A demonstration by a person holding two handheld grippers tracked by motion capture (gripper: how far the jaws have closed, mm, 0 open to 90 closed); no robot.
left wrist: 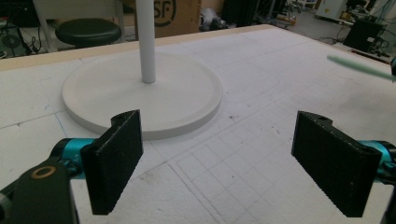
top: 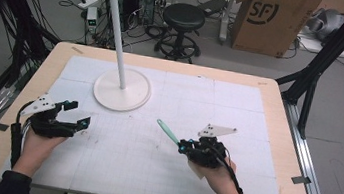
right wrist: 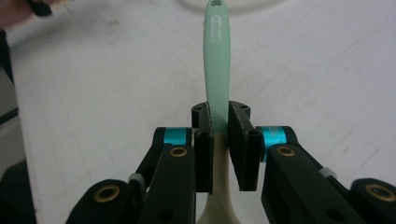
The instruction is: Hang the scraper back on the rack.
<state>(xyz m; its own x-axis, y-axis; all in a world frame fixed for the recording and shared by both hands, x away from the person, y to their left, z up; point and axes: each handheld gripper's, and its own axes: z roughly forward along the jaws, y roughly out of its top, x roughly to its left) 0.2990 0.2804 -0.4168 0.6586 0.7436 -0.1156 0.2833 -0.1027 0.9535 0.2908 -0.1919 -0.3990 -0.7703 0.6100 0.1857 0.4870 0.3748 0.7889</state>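
Mint-green spatula (right wrist: 217,56) sits clamped in my right gripper (right wrist: 219,135) by a thin handle, so it may pivot or slip; left gripper (left wrist: 233,158) gapes empty.

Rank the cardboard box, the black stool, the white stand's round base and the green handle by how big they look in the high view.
1. cardboard box
2. white stand's round base
3. black stool, though it stands farther back, so it may truly match the base
4. green handle, held in the right gripper
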